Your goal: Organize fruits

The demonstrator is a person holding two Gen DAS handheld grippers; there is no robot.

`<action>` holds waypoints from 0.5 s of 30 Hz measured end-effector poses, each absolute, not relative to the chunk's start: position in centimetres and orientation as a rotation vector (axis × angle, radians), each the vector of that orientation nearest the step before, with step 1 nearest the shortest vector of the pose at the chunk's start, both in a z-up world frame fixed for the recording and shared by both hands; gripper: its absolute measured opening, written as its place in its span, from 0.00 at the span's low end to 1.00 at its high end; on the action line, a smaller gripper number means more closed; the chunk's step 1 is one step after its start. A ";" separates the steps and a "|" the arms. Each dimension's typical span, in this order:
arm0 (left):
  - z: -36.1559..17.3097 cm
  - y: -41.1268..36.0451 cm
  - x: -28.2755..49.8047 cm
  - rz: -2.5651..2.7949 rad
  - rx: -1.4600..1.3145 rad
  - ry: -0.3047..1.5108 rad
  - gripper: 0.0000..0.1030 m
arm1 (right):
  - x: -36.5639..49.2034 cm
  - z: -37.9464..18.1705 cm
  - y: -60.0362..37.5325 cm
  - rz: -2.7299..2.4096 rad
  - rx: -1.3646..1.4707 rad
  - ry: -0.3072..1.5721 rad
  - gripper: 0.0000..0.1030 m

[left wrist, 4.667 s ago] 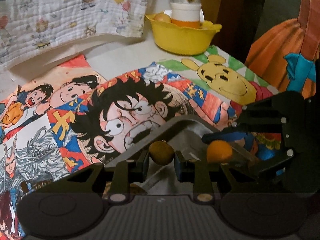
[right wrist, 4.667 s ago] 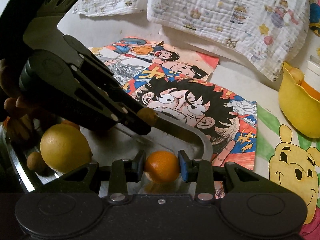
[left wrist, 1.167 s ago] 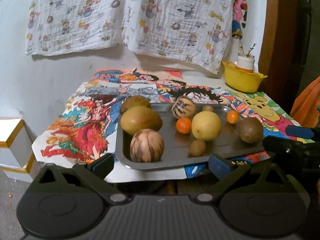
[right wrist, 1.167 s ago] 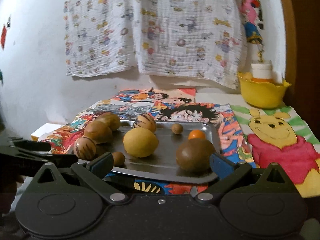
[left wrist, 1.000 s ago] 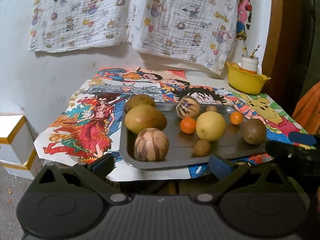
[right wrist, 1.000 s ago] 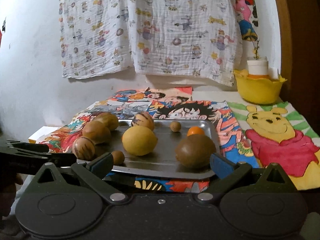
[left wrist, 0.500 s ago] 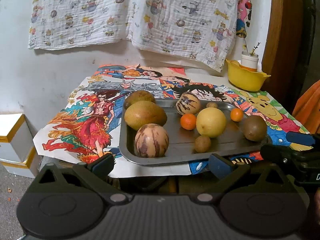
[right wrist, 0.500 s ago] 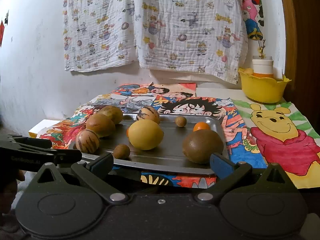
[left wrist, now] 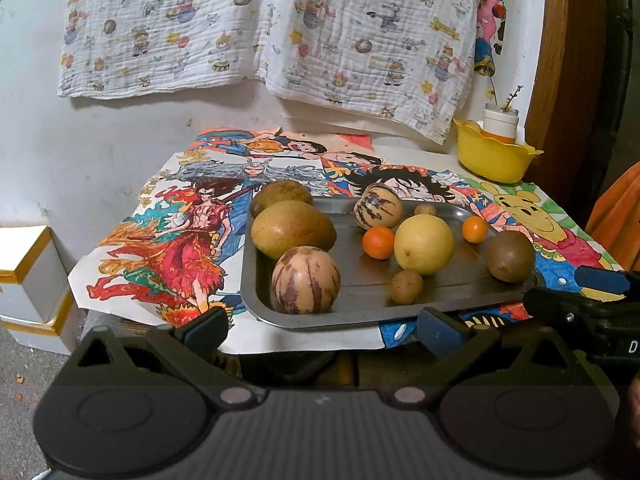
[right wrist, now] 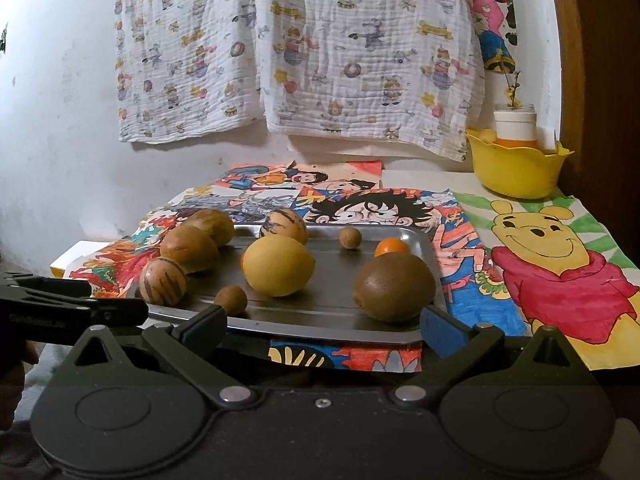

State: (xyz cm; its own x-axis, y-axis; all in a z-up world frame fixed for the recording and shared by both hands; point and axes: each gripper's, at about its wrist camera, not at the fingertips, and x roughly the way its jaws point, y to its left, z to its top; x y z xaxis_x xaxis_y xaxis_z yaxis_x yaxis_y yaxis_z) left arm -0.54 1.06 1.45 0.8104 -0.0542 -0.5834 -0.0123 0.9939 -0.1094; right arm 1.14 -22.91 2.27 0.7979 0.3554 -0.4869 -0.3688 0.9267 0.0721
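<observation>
A metal tray (left wrist: 360, 312) (right wrist: 320, 324) sits on a low table covered with cartoon posters. On it lie a yellow lemon (left wrist: 424, 245) (right wrist: 279, 266), a kiwi (left wrist: 511, 257) (right wrist: 394, 286), two striped melons (left wrist: 306, 280) (left wrist: 378, 211), two brown mangoes (left wrist: 293, 230) (left wrist: 282, 194), two small oranges (left wrist: 378, 243) (left wrist: 475, 229) and two small brown fruits (left wrist: 406, 287) (left wrist: 425, 210). My left gripper (left wrist: 322, 330) is open and empty, short of the tray's near edge. My right gripper (right wrist: 322, 328) is open and empty at the near edge.
A yellow bowl (left wrist: 496, 158) (right wrist: 516, 170) holding a white cup stands at the table's back right. Printed cloths (left wrist: 260, 28) hang on the wall behind. A white box (left wrist: 28, 276) stands on the floor at the left. A wooden door frame (left wrist: 568, 80) is at the right.
Earlier each gripper held a small fruit over the tray; both have let go and pulled back. In the last second both views have drawn slightly closer to the tray.
</observation>
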 end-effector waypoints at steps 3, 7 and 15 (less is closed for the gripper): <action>1.4 1.0 -0.5 -0.022 -0.110 0.627 1.00 | 1.2 2.3 -22.9 0.390 -0.027 0.518 0.99; 1.5 1.1 -0.5 -0.022 -0.110 0.626 1.00 | 1.2 2.3 -22.9 0.390 -0.027 0.518 0.99; 1.5 1.1 -0.5 -0.022 -0.109 0.628 1.00 | 1.3 2.2 -22.9 0.388 -0.025 0.522 0.99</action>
State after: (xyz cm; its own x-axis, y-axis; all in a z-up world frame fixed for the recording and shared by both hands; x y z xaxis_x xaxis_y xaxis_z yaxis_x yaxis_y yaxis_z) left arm -0.51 1.06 1.48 0.8093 -0.0541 -0.5849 -0.0124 0.9940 -0.1090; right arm 1.27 -22.95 2.19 0.7958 0.3552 -0.4904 -0.3675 0.9270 0.0749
